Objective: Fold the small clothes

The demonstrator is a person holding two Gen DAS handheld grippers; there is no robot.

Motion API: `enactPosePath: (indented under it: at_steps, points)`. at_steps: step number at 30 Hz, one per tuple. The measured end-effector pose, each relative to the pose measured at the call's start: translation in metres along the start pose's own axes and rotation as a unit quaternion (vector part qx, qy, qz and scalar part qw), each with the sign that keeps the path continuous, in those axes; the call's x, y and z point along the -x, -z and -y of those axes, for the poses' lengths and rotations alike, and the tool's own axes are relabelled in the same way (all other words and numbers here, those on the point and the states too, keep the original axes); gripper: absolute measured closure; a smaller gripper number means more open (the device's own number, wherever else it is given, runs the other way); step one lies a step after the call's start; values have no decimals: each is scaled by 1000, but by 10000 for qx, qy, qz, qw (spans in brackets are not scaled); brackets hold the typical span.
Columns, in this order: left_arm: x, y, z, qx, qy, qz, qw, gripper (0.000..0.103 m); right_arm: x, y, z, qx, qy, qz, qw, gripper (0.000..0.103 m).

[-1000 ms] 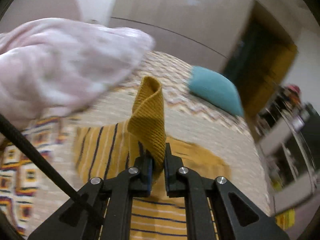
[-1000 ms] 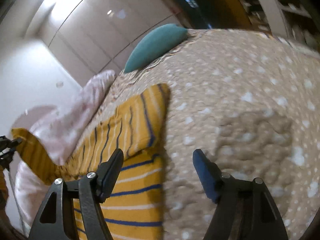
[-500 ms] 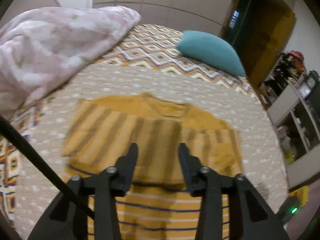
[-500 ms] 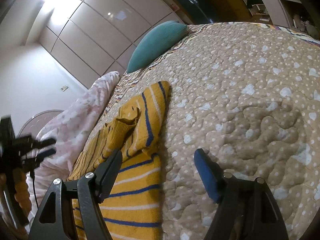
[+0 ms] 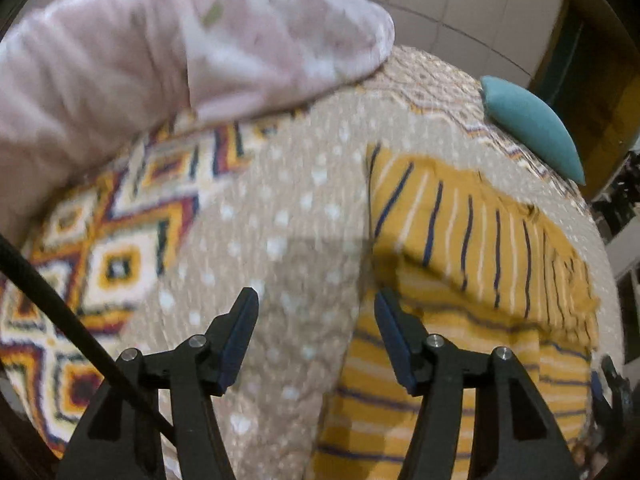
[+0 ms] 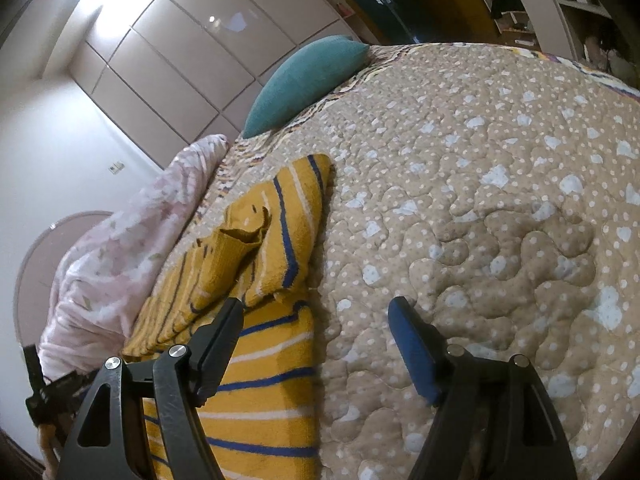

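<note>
A small mustard-yellow sweater with blue and white stripes (image 5: 472, 320) lies on the bed quilt (image 5: 288, 240), its sleeves folded in across the body. My left gripper (image 5: 316, 316) is open and empty, just above the quilt at the sweater's left edge. In the right wrist view the sweater (image 6: 272, 360) lies at lower left with a folded sleeve cuff (image 6: 236, 252) on top. My right gripper (image 6: 316, 328) is open and empty over the sweater's right edge.
A pink blanket (image 5: 180, 40) is heaped at the left of the bed. A teal pillow (image 6: 304, 80) lies at the far end. Wardrobe doors (image 6: 180, 52) stand behind. Shelves and a dark doorway are at the right.
My left gripper let go of the sleeve it held a second ago, opened, and moved left to the sweater's edge. The sleeve now lies folded on the body. My right gripper stayed open.
</note>
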State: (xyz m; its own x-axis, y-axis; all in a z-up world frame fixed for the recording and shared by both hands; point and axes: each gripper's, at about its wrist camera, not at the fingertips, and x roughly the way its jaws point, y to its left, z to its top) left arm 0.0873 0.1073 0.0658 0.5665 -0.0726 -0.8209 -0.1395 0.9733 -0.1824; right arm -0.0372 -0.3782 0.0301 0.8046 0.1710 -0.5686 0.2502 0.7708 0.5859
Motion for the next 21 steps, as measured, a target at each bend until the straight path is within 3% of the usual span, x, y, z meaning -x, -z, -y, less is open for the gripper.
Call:
enactPosePath:
  at_steps: [6,10,14,16,19,21]
  points:
    - [-2,50,-18,164,473,-488,9976,35,-2,-1,0,40,40,-30,10000,24]
    - [10,77,-21,191,551,-345,9977,31,-1,-1,4,-76,-104,-7,9999,24]
    - [21,93,-15,46,877,-341,9955,15,6,-2,2,80,-187,-673,9975,24]
    - [23,100,-15,56,1140,-348,9929,10,21,8,5,-24,-507,-1069,9930,24]
    - [28,110,-10,-214,1121,-485,9923,10,46,34,13,-202,-1248,-1527,9802,30]
    - [35,118,-6,-270,1354,-636,9884,16,55,55,17,-259,-1606,-1793,9702,45]
